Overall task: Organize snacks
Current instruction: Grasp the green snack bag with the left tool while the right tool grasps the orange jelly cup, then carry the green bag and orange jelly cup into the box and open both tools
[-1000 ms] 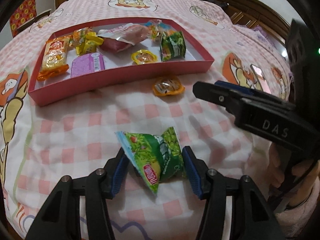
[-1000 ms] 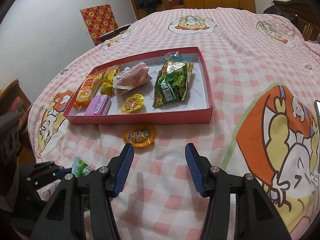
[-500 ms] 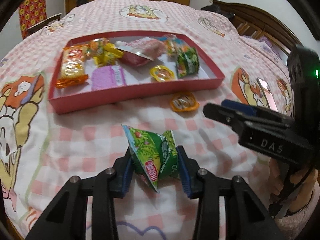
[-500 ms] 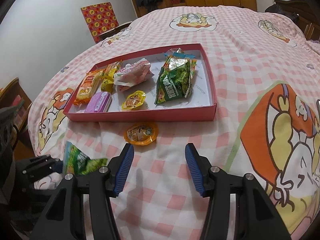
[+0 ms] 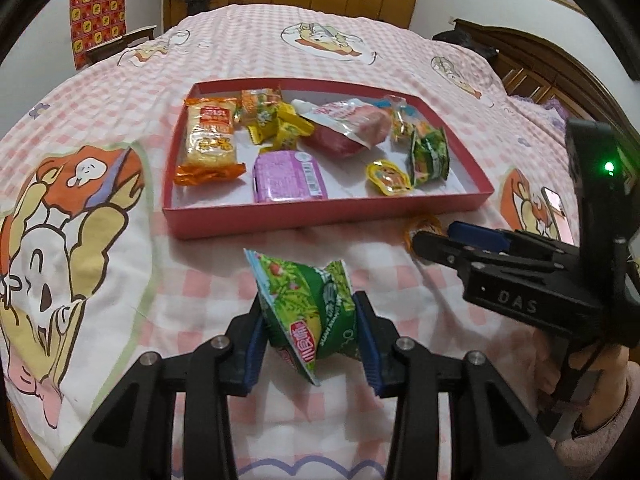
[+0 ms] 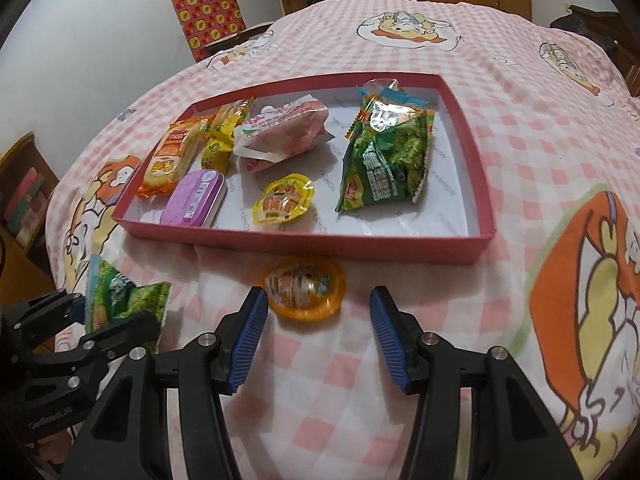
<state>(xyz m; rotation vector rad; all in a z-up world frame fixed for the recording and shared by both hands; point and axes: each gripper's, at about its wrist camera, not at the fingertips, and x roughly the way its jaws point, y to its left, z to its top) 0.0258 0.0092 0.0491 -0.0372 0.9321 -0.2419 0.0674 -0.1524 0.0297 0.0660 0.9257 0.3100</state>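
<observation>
My left gripper [image 5: 310, 316] is shut on a green snack packet [image 5: 308, 306], held off the checked bedspread in front of the red tray [image 5: 320, 214]. The same packet [image 6: 120, 298] shows at the lower left of the right wrist view, pinched by the left gripper [image 6: 100, 320]. An orange jelly cup [image 6: 306, 290] lies on the bedspread just before the tray's near wall [image 6: 360, 248]. My right gripper [image 6: 318, 308] stands open around the cup's near side, its pads apart from it. In the left wrist view the right gripper [image 5: 440, 238] half hides that cup [image 5: 420, 226].
The tray holds an orange biscuit pack [image 6: 170, 160], yellow sweets [image 6: 218, 146], a pink pouch [image 6: 280, 132], a purple tin [image 6: 194, 198], a yellow jelly cup [image 6: 284, 198] and a green bag [image 6: 386, 158]. A hand [image 5: 592, 392] grips the right tool. A phone [image 5: 554, 204] lies at right.
The left gripper's jaws closed on the green packet and lifted it towards the tray. The right gripper moved forward and down until its open jaws flank the orange jelly cup.
</observation>
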